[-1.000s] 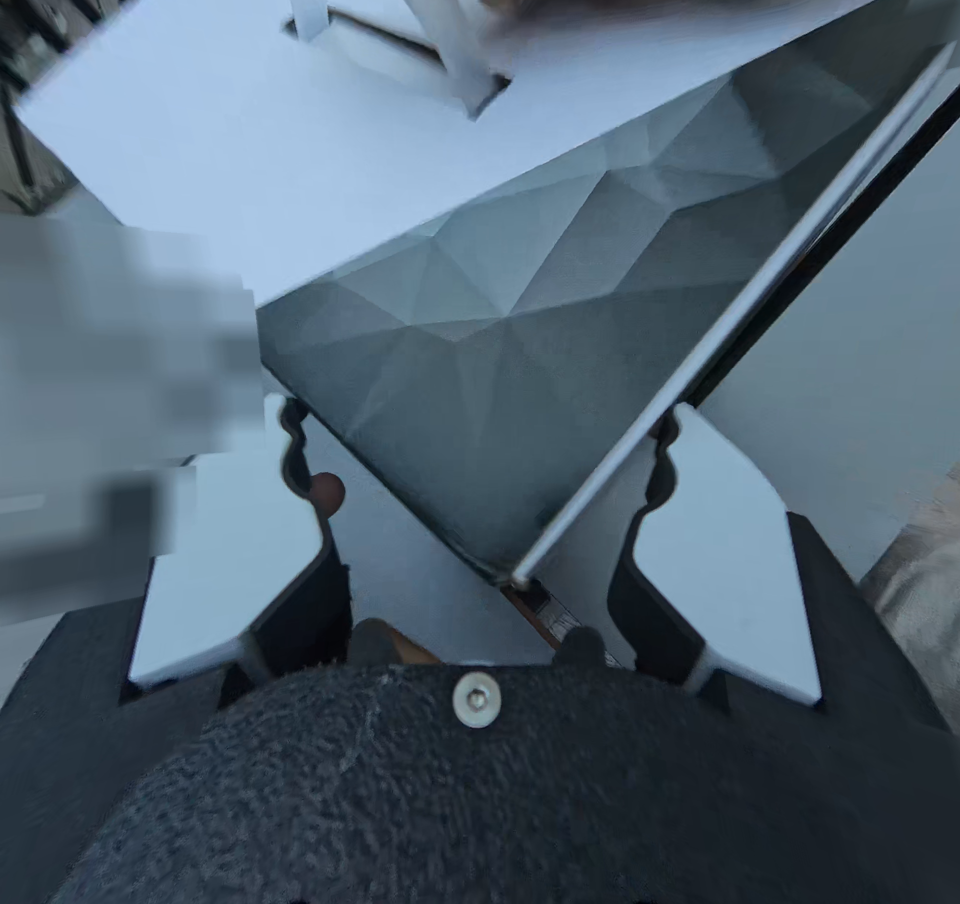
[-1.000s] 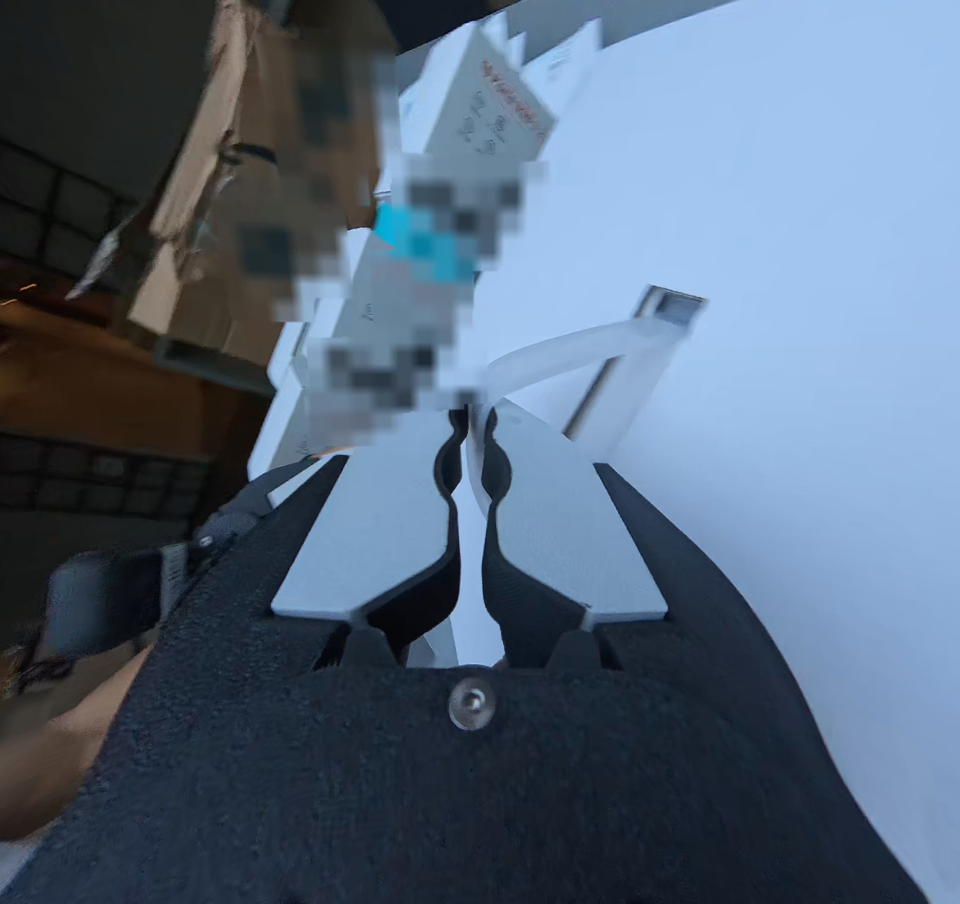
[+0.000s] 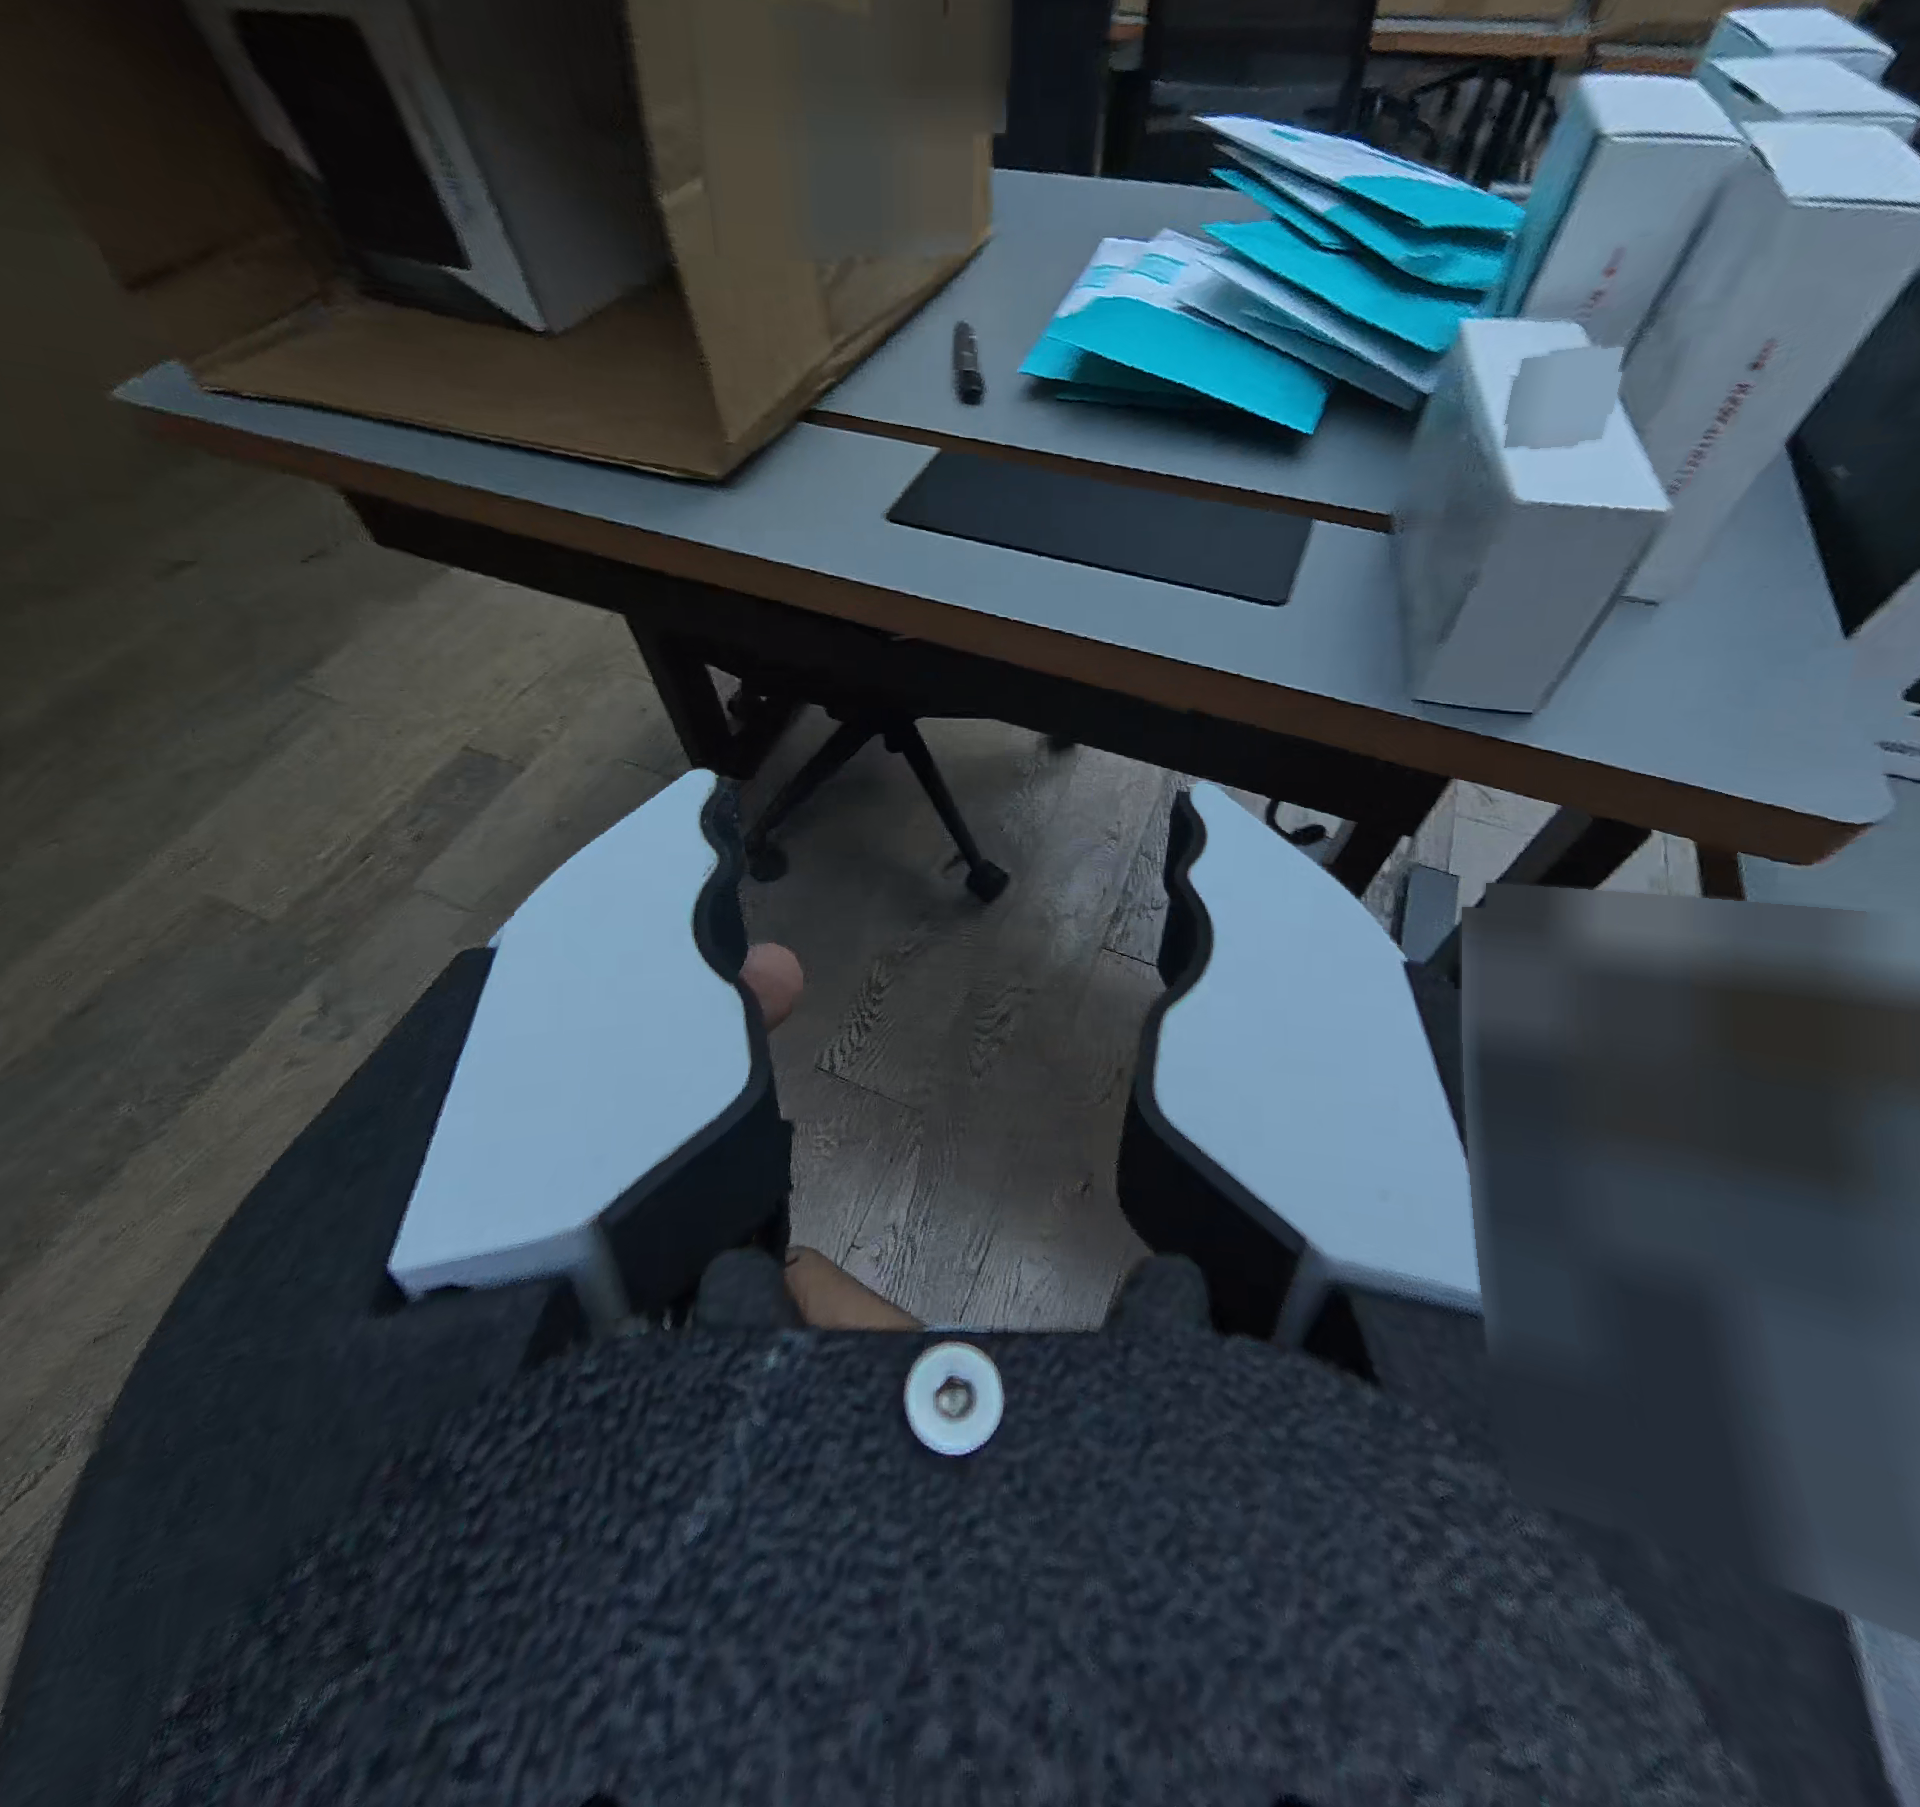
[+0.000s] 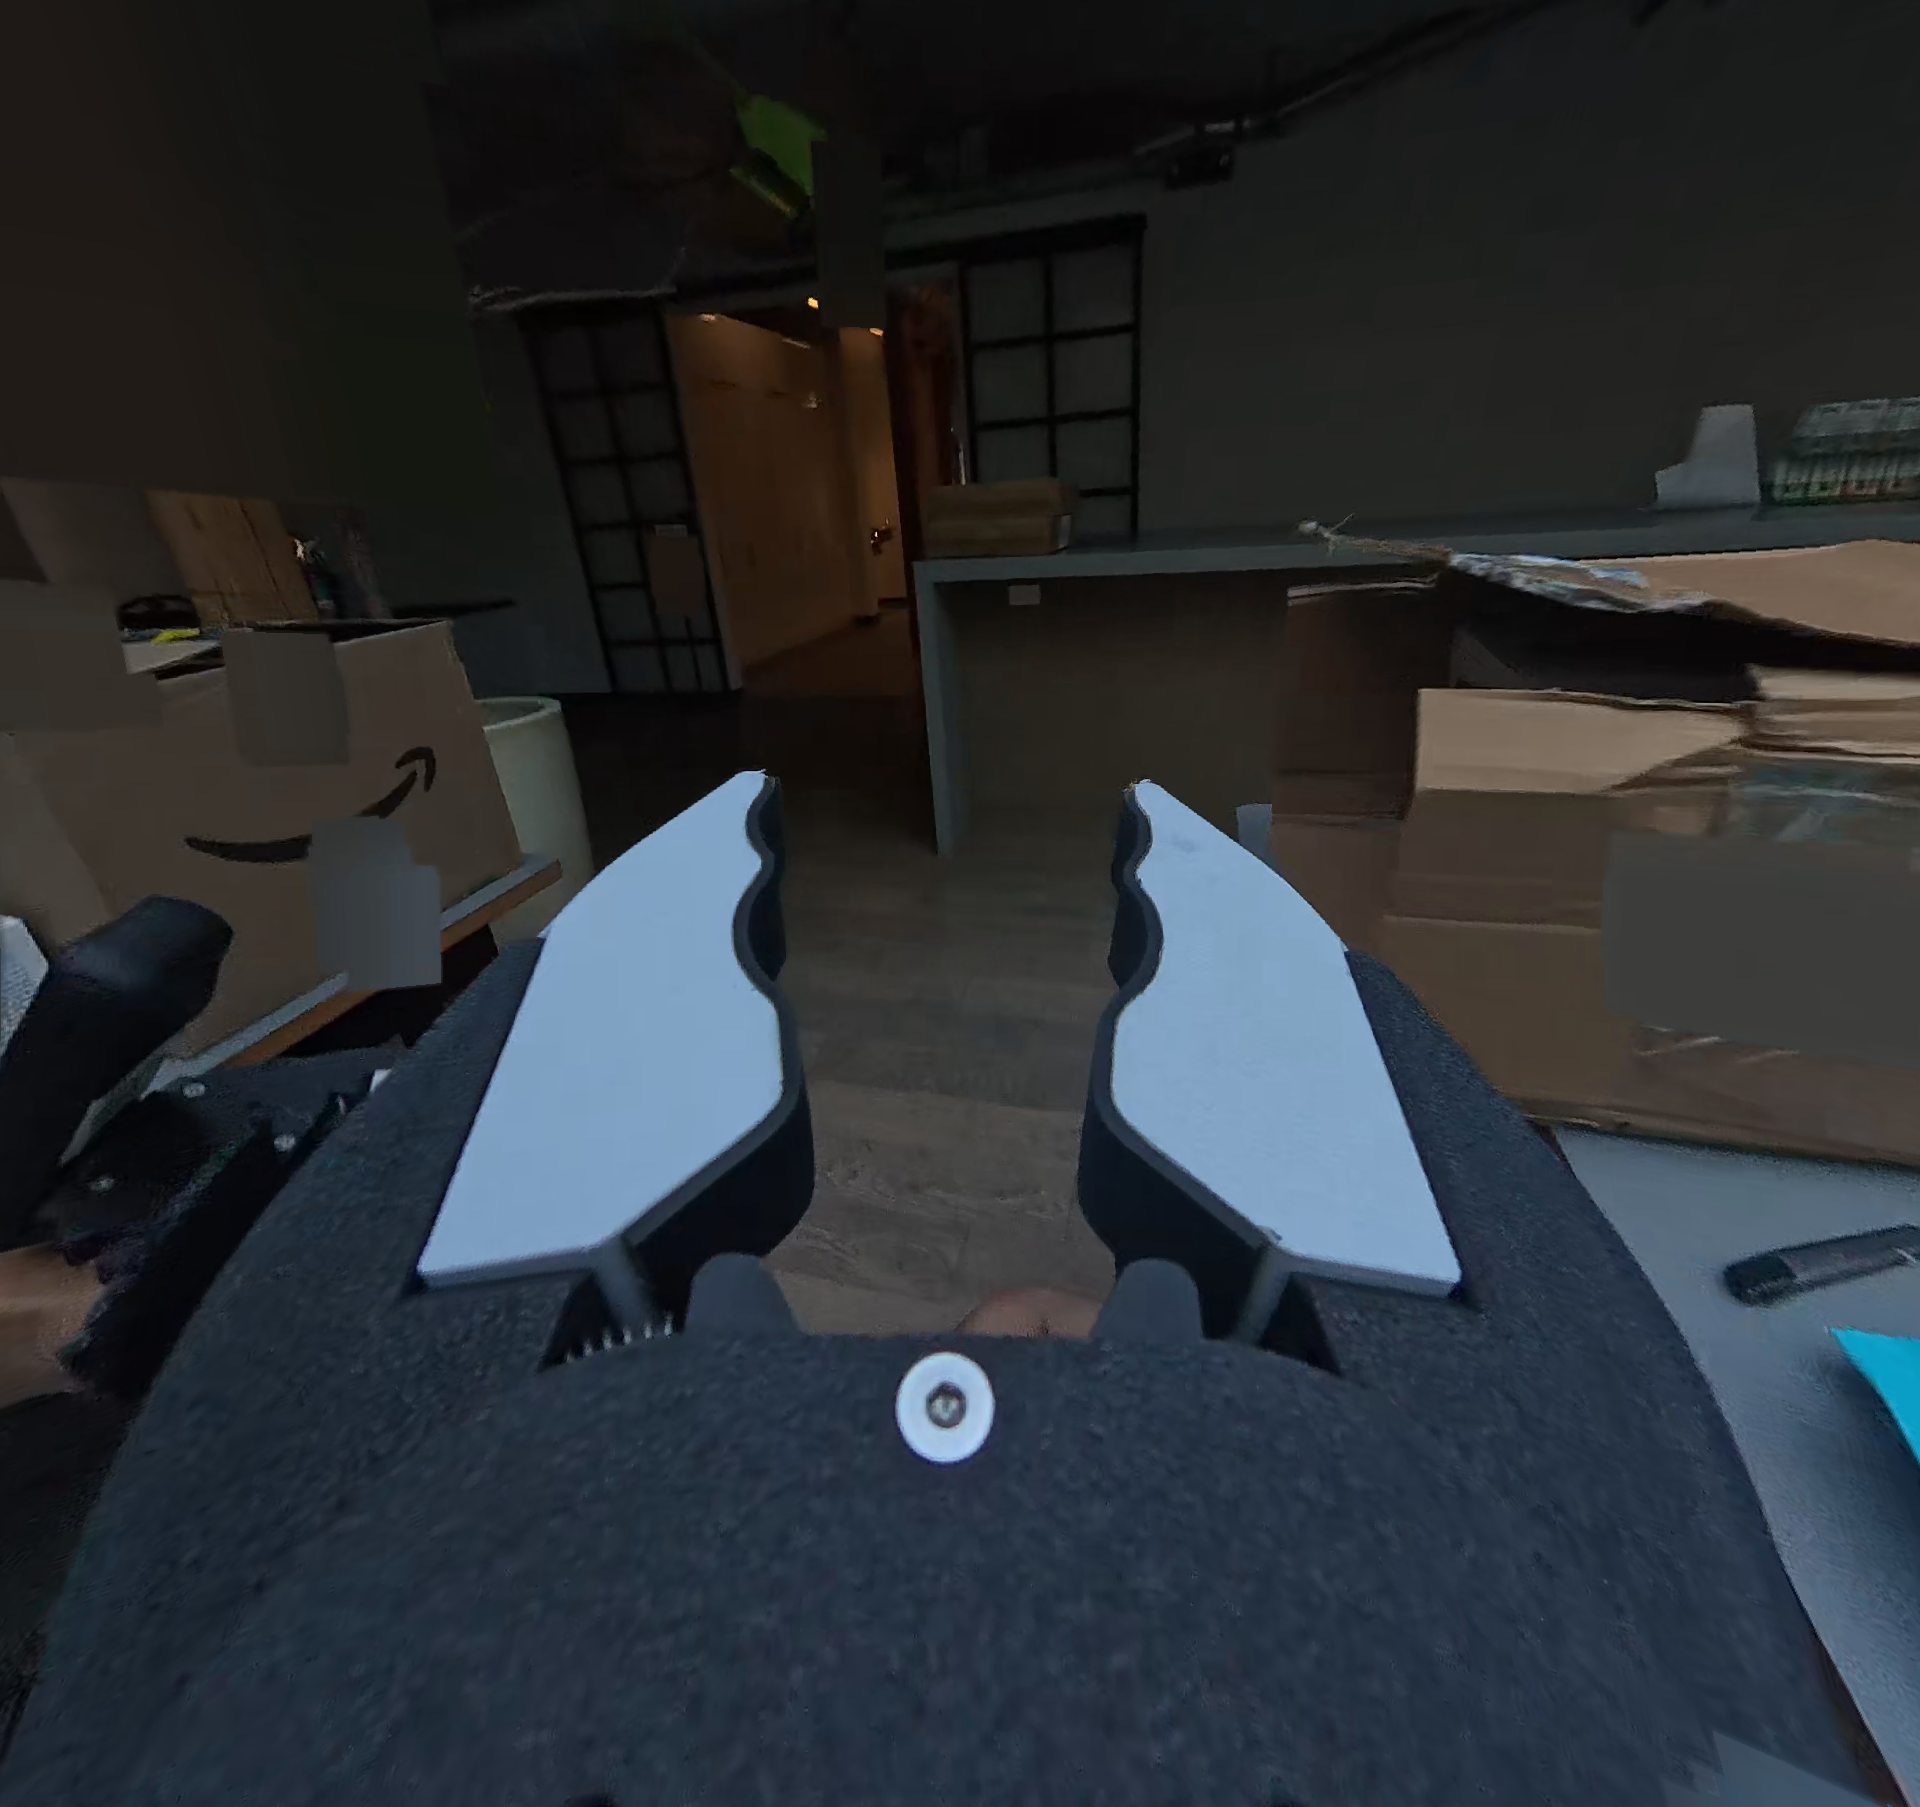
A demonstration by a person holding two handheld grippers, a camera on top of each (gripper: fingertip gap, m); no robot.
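Note:
My left gripper [image 3: 951, 801] is open and empty. It hangs over the wooden floor, in front of the near edge of a grey table [image 3: 790, 521]. On the table lie a black mat [image 3: 1101, 526], a black marker [image 3: 968, 362] and a pile of teal and white envelopes [image 3: 1278, 303]. My right gripper [image 4: 951, 786] is open and empty, held in the air and pointing across a dim room. The marker [image 4: 1829, 1264] and a teal envelope corner [image 4: 1881, 1383] show at its lower right.
A large cardboard box [image 3: 779, 199] lies open on the table's left with a white box [image 3: 416, 126] inside. White cartons [image 3: 1527, 510] stand at the right. In the right wrist view, cardboard boxes [image 4: 1662, 822] stand at the right, another [image 4: 291, 770] at the left, and a grey counter [image 4: 1101, 677] ahead. Tip to tip, the grippers are about 25 cm apart.
The left gripper has drawn back from the dark faceted box between its fingers. The right gripper has opened and let go of the clear strip. Both views have swung away from the white surface.

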